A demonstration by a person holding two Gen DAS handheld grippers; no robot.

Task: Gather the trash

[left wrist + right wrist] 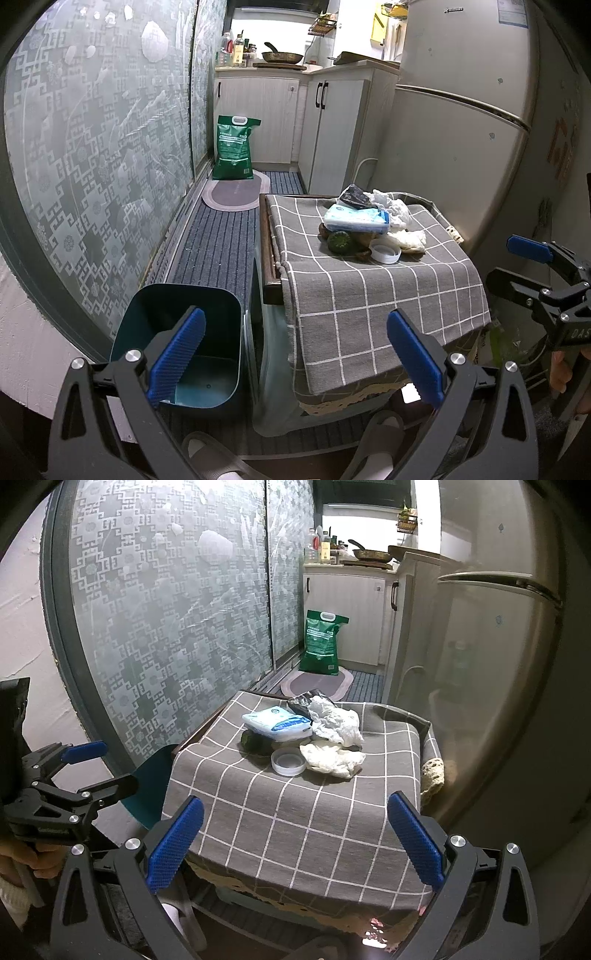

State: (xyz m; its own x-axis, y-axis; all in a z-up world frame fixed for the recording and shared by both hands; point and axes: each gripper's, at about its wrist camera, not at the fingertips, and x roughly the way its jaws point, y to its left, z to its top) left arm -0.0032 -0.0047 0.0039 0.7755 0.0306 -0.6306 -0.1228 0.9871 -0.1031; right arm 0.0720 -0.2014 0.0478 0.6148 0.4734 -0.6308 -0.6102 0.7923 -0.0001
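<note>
The small counter draped in a grey cloth with white grid lines (295, 812) has its near half bare; the cloth overhangs the near and left edges. The trash sits clustered toward the far right corner: a light blue tissue pack (277, 722), crumpled white paper (336, 725), a second crumpled white wad (330, 762), a clear round plastic lid (288, 761), a dark wrapper (304, 701) and a dark green round item (339, 240) under the pack. The dark teal open plastic bin (184, 354) stands on the floor just beside the counter's left edge. The left gripper (295, 362) and the right gripper (295, 845) both stand with blue pads apart, holding nothing, short of the near edge.
</note>
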